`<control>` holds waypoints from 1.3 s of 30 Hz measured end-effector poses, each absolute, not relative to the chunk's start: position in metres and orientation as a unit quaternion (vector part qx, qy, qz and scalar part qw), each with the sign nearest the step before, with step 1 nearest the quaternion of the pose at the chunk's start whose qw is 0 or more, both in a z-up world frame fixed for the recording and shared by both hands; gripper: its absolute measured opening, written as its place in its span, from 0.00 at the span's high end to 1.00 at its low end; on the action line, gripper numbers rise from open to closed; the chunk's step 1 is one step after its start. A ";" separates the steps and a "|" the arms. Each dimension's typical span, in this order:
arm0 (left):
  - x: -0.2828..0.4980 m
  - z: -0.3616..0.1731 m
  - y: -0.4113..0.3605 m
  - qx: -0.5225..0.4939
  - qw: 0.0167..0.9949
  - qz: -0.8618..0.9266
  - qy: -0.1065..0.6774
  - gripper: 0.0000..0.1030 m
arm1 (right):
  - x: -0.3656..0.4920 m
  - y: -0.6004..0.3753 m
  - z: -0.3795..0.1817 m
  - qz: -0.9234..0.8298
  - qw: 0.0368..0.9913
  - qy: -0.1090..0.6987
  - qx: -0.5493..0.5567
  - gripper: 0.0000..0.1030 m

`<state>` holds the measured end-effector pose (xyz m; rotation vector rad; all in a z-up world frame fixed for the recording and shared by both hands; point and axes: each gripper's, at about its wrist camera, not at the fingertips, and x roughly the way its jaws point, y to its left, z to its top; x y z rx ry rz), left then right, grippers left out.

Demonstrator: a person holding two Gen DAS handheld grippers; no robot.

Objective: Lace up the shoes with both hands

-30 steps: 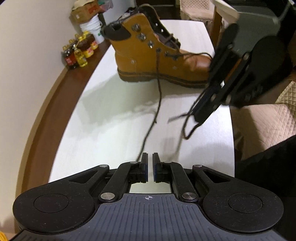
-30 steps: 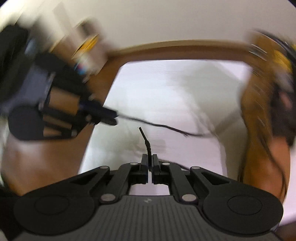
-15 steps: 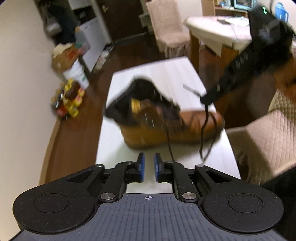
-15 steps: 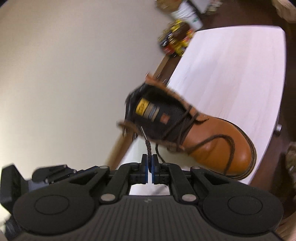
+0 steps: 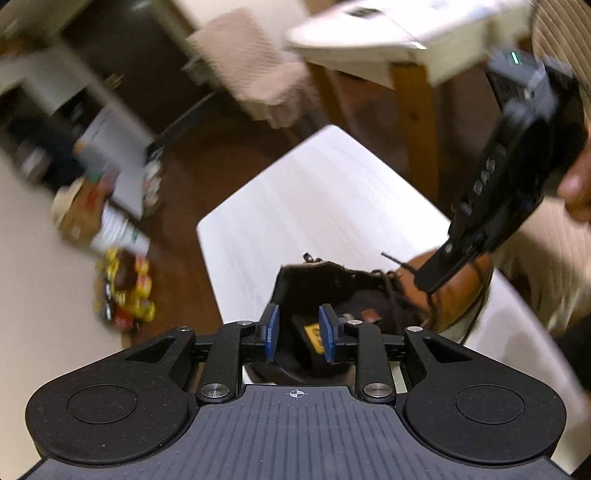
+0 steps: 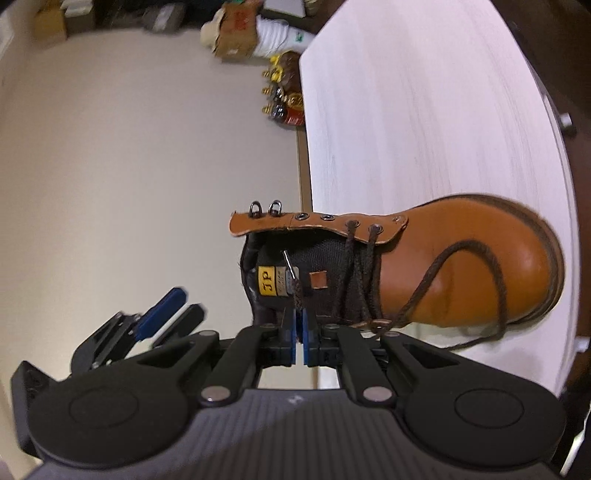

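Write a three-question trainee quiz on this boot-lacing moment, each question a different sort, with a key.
1. True or false: the right hand-held gripper pinches the lace end.
2. The boot stands on: A) a dark floor B) a white table C) a chair.
3. Fill in: the yellow tongue label reads ___.

Key: 1 true; 2 B; 3 JP.

White table (image 6: 424, 110) under me. On the floor by its far corner: cluster of small bottles (image 6: 282, 98), cardboard box (image 6: 236, 31), white bucket (image 5: 118, 232). Quilted chair (image 5: 258, 77) and second table (image 5: 406, 33) beyond.
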<state>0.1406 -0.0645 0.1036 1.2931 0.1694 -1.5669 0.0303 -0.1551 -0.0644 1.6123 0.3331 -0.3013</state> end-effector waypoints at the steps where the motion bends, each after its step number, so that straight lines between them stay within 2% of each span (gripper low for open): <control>1: 0.143 0.099 -0.068 0.548 0.507 -0.663 0.054 0.68 | 0.031 -0.151 -0.064 -0.135 0.666 0.140 0.720 0.95; 7: 0.164 0.074 -0.084 0.568 0.389 -0.723 -0.048 0.64 | 0.041 -0.127 -0.066 -0.164 0.645 0.096 0.740 0.94; 12: 0.182 0.057 -0.102 0.564 0.307 -0.761 -0.088 0.62 | 0.050 -0.107 -0.068 -0.204 0.612 0.041 0.763 0.94; 17: 0.192 0.047 -0.124 0.538 0.240 -0.806 -0.051 0.65 | 0.057 -0.096 -0.079 -0.235 0.565 0.001 0.791 0.94; 19: 0.192 0.046 -0.134 0.533 0.242 -0.810 -0.028 0.79 | 0.061 -0.094 -0.086 -0.242 0.546 -0.005 0.802 0.94; 21: 0.194 0.047 -0.147 0.528 0.252 -0.811 0.008 0.82 | 0.064 -0.095 -0.090 -0.246 0.538 -0.007 0.806 0.94; 26: 0.195 0.044 -0.158 0.517 0.266 -0.812 0.047 0.82 | 0.074 -0.102 -0.099 -0.246 0.528 -0.005 0.813 0.94; 39: 0.201 0.054 -0.152 0.504 0.277 -0.816 0.049 0.82 | 0.079 -0.115 -0.109 -0.268 0.507 -0.025 0.819 0.94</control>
